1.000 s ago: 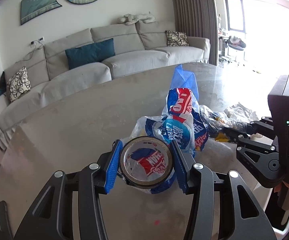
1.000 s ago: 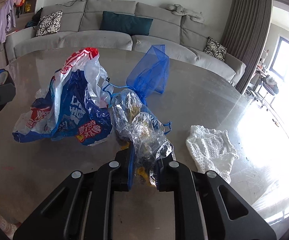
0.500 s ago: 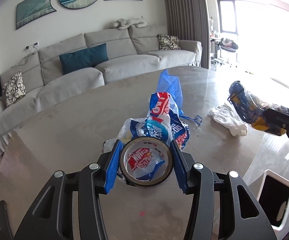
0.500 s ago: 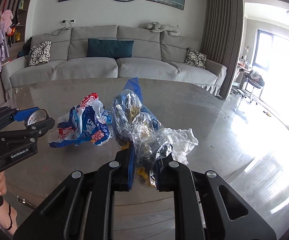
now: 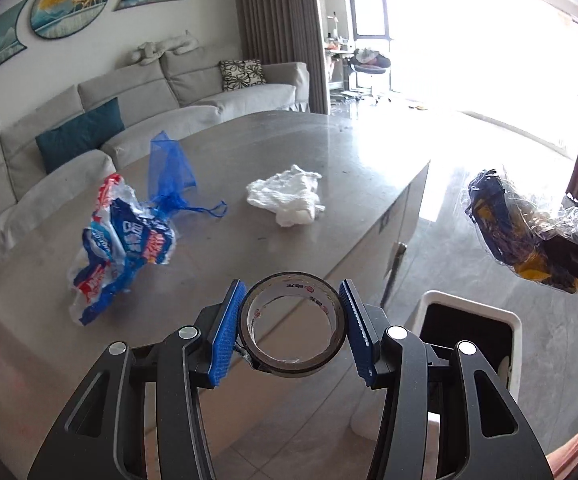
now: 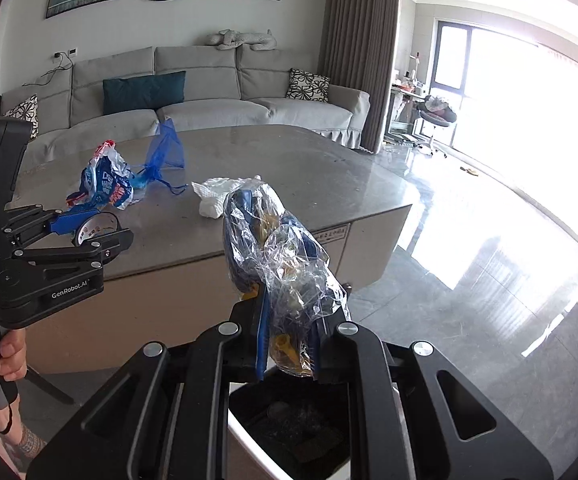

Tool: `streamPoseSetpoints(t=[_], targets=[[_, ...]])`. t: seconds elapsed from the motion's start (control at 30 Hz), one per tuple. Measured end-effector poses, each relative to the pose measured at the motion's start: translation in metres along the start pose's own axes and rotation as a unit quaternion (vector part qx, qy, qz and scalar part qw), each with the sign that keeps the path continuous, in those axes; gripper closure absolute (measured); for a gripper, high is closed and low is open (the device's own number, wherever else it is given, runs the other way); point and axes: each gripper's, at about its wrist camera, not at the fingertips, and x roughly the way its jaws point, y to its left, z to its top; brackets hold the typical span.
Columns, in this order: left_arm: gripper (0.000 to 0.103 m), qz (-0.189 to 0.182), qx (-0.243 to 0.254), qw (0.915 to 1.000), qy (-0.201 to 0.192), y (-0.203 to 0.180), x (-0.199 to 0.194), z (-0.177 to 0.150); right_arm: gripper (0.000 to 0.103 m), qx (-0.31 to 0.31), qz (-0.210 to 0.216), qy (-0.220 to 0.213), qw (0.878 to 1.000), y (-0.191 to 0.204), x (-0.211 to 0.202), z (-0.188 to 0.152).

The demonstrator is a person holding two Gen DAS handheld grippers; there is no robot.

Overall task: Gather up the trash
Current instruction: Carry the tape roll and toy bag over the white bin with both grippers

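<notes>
Left hand-held gripper, lower centre of the left wrist view: blue ribbed pads, about half open, clamp a brown tape roll, a hollow ring held edgewise. Right hand-held gripper, lower centre of the right wrist view: jaws nearly closed on a crinkled clear plastic bag with blue and yellow contents, held above the white-rimmed, dark-lined bin. On the smooth grey stone bench, left to centre: a crumpled blue, red and white printed wrapper, a blue mesh pouch with drawstring, and a white textured cloth.
</notes>
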Motion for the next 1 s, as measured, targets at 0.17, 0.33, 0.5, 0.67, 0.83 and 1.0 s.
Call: streamPoseSetpoints(t=[0.17, 0.33, 0.5, 0.67, 0.83, 1.0], targets=[[0.053, -0.062, 0.05, 0.9962, 0.034, -0.079, 0.016, -0.017, 0.086, 0.029, -0.031, 0.014, 0.999, -0.036, -0.014, -0.034], [0.053, -0.086, 0.088, 0.9913, 0.047, -0.127, 0.027, -0.032, 0.086, 0.052, -0.036, 0.021, 0.998, -0.052, -0.011, -0.057], [0.053, -0.088, 0.112, 0.9879, 0.061, -0.147, 0.039, -0.039, 0.086, 0.068, -0.033, 0.03, 0.997, -0.061, -0.003, -0.075], [0.053, -0.085, 0.122, 0.9864, 0.07, -0.156, 0.05, -0.043, 0.086, 0.075, -0.033, 0.033, 0.996, -0.069, 0.003, -0.083], [0.053, -0.084, 0.131, 0.9848, 0.077, -0.168, 0.06, -0.047, 0.086, 0.072, -0.034, 0.033, 0.996, -0.073, 0.007, -0.085], [0.053, -0.089, 0.142, 0.9823, 0.084, -0.178, 0.069, -0.052, 0.086, 0.071, -0.035, 0.037, 0.996, -0.077, 0.014, -0.084]])
